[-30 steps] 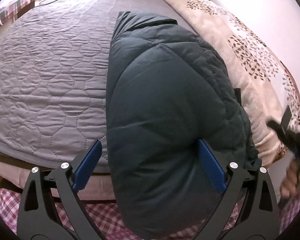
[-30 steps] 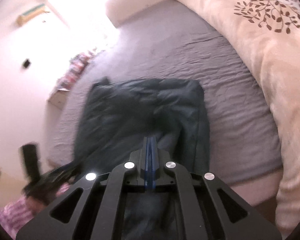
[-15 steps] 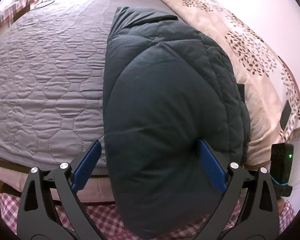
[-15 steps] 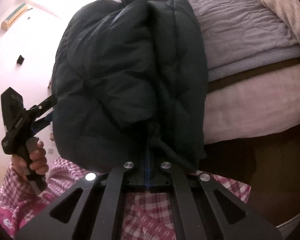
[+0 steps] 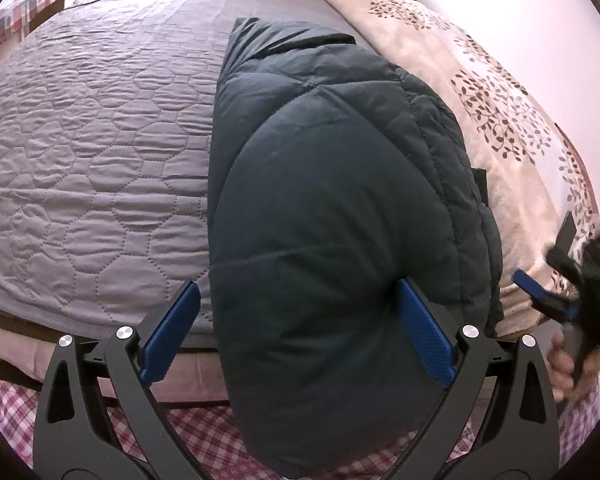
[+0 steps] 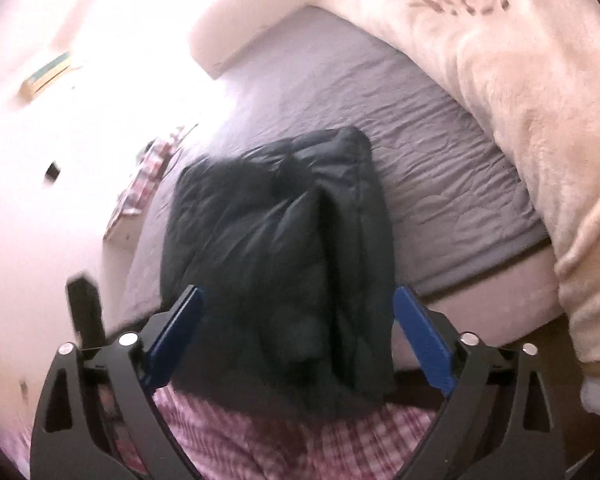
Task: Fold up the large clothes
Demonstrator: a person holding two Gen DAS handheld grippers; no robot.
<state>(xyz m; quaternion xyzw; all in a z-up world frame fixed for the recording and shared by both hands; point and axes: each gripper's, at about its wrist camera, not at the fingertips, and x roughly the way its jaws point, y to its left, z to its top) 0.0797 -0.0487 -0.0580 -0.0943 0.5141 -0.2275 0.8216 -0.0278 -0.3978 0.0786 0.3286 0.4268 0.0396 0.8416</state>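
A dark teal puffer jacket (image 5: 340, 208) lies folded on the grey quilted bed, its near end hanging over the bed's edge. My left gripper (image 5: 298, 284) stands wide open around that near bulge; the right pad rests against the fabric and the left pad is clear of it. In the right wrist view the same jacket (image 6: 284, 248) lies ahead of my right gripper (image 6: 297, 290), whose jaws are opening wide, with the jacket's near end between them and neither pad pressing on it. The right gripper (image 5: 540, 296) also shows blurred at the left view's right edge, held by a hand (image 5: 568, 364).
The grey quilted bed cover (image 5: 80, 160) stretches left of the jacket. A cream blanket with a leaf print (image 5: 500, 112) is bunched along the right side, also in the right view (image 6: 520, 80). Pink checked trousers (image 6: 300, 440) fill the bottom of both views.
The right gripper, shut on a fold of the jacket half a second ago, has opened and let it go, drawing back. The left gripper and the jacket's near end have stayed put.
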